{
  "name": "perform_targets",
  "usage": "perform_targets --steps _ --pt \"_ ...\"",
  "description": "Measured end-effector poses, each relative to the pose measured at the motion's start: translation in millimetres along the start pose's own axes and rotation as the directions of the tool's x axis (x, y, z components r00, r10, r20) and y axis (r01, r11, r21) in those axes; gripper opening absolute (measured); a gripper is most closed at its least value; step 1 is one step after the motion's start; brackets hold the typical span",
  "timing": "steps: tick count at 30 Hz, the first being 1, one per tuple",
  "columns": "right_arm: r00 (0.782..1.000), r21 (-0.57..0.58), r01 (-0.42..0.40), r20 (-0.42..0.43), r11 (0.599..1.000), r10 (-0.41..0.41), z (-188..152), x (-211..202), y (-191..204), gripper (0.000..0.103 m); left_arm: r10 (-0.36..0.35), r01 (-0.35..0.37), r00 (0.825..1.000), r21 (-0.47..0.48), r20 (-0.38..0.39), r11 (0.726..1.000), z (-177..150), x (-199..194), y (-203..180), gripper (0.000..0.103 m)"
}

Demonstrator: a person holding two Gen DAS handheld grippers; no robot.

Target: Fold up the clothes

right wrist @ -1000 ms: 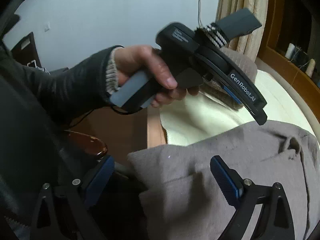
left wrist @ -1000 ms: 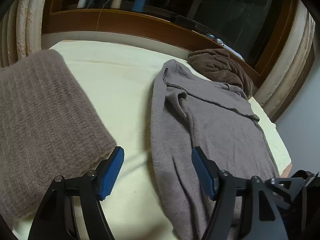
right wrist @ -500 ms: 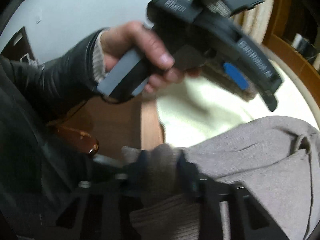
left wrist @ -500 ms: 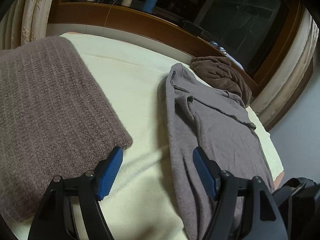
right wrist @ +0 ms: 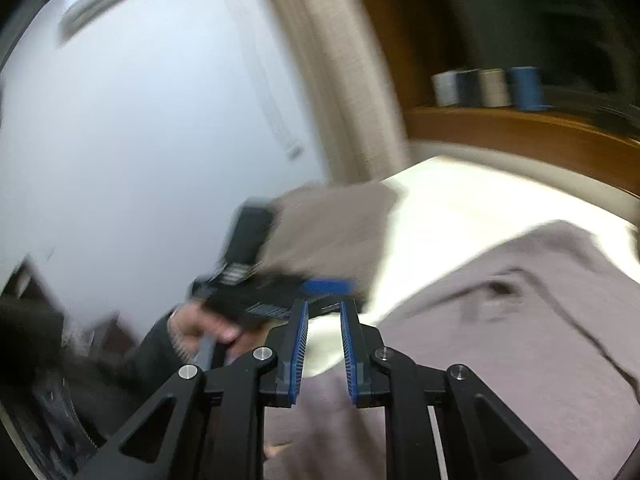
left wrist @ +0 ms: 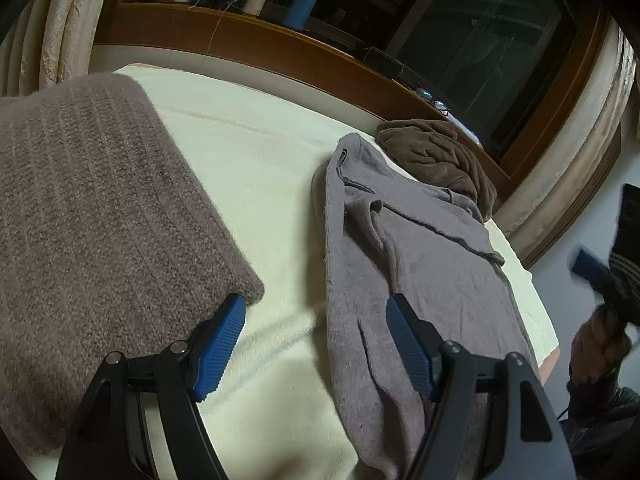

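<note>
The grey sweater lies long and rumpled on the cream bed, a ribbed, folded knit at its left and a brown bundle beyond. The left claw hovers wide and empty over the sweater's near edge. The right claw stands narrow; through the blur, nothing seems pinched. The soft knit sags, so both corners should probably be gripped well in and lifted evenly.

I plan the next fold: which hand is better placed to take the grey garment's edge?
Probably left. The left gripper is open, one of its fingers over the edge of the grey garment. The right gripper is nearly closed and blurred.
</note>
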State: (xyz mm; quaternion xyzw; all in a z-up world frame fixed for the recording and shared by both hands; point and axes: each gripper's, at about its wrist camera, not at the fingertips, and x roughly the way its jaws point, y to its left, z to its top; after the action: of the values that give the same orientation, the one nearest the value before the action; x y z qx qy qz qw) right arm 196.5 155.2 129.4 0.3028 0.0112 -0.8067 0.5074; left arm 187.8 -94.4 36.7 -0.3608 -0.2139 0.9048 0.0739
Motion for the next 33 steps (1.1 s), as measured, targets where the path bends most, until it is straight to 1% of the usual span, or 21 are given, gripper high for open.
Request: perform_targets --steps 1,3,5,6,7,8,9,10,12,14,17,20,23,24,25,26,27,28,29,31,33 --pt "0.998 0.029 0.054 0.021 0.998 -0.055 -2 -8 -10 0.018 0.001 -0.001 1.000 0.001 -0.003 1.000 1 1 0 0.077" --pt "0.991 0.035 0.131 0.017 0.991 -0.131 -11 -17 -21 0.018 0.005 -0.005 1.000 0.002 -0.008 1.000 2 3 0 0.077" --pt "0.996 0.044 0.085 -0.005 0.995 -0.085 -19 -16 -22 0.020 0.010 -0.010 1.000 0.004 -0.011 1.000 3 4 -1 0.077" --pt "0.998 0.019 0.064 -0.024 0.998 -0.063 -23 -9 -15 0.023 0.012 -0.012 1.000 0.005 -0.012 1.000 4 5 -2 0.077" --pt "0.998 -0.019 0.043 -0.050 0.999 -0.044 -27 0 -4 0.037 0.015 -0.015 1.000 0.006 -0.012 1.000 4 5 -3 0.077" --pt "0.997 -0.059 0.028 -0.073 0.998 -0.032 -30 11 10 0.069 0.016 -0.016 1.000 0.008 -0.011 1.000 4 5 -4 0.078" --pt "0.996 -0.096 0.011 -0.086 0.995 -0.020 -34 20 23 0.083 0.017 -0.017 1.000 0.009 -0.011 1.000 4 4 -5 0.078" --pt "0.996 -0.122 -0.006 -0.094 0.993 -0.005 -37 26 31 0.089 0.018 -0.018 1.000 0.009 -0.010 1.000 4 4 -5 0.078" --pt "0.988 -0.172 -0.064 -0.146 0.983 0.038 -47 36 46 0.089 0.021 -0.021 1.000 0.009 -0.012 1.000 4 3 -6 0.078" --pt "0.978 -0.233 -0.103 -0.202 0.967 0.056 -56 53 60 0.089 0.023 -0.023 1.000 0.008 -0.012 1.000 3 1 -6 0.078" --pt "0.957 -0.352 -0.150 -0.287 0.924 0.046 -67 84 81 0.089 0.021 -0.021 1.000 0.003 -0.008 1.000 2 -1 -5 0.078" --pt "0.939 -0.456 -0.181 -0.345 0.871 0.015 -75 110 95 0.089 0.019 -0.019 1.000 0.001 -0.006 1.000 1 -3 -2 0.078" --pt "0.907 -0.518 -0.241 -0.421 0.821 0.000 -88 136 100 0.089 0.018 -0.018 1.000 -0.005 -0.007 1.000 1 -3 2 0.078" --pt "0.893 -0.514 -0.261 -0.449 0.817 0.003 -92 142 98 0.089 0.016 -0.016 1.000 -0.007 -0.007 1.000 1 -3 3 0.078" --pt "0.879 -0.501 -0.277 -0.477 0.820 0.005 -96 148 96 0.087 0.015 -0.015 1.000 -0.009 -0.007 1.000 1 -3 4 0.078" --pt "0.871 -0.481 -0.288 -0.491 0.828 0.018 -98 150 94 0.081 0.013 -0.013 1.000 -0.010 -0.008 1.000 1 -3 5 0.078" --pt "0.872 -0.458 -0.289 -0.488 0.841 0.034 -97 149 92 0.074 0.011 -0.012 1.000 -0.011 -0.009 1.000 1 -3 7 0.078" --pt "0.876 -0.437 -0.285 -0.480 0.853 0.046 -94 147 89 0.053 0.010 -0.010 1.000 -0.013 -0.010 1.000 2 -2 8 0.078" --pt "0.879 -0.418 -0.281 -0.473 0.864 0.057 -90 144 86 0.025 0.010 -0.010 1.000 -0.015 -0.012 1.000 2 -2 8 0.078" --pt "0.889 -0.377 -0.274 -0.450 0.885 0.084 -81 137 81 0.015 0.010 -0.011 1.000 -0.014 -0.012 1.000 4 0 8 0.078" --pt "0.903 -0.334 -0.273 -0.412 0.902 0.121 -72 128 76 0.014 0.009 -0.009 1.000 -0.013 -0.011 1.000 6 0 8 0.078"
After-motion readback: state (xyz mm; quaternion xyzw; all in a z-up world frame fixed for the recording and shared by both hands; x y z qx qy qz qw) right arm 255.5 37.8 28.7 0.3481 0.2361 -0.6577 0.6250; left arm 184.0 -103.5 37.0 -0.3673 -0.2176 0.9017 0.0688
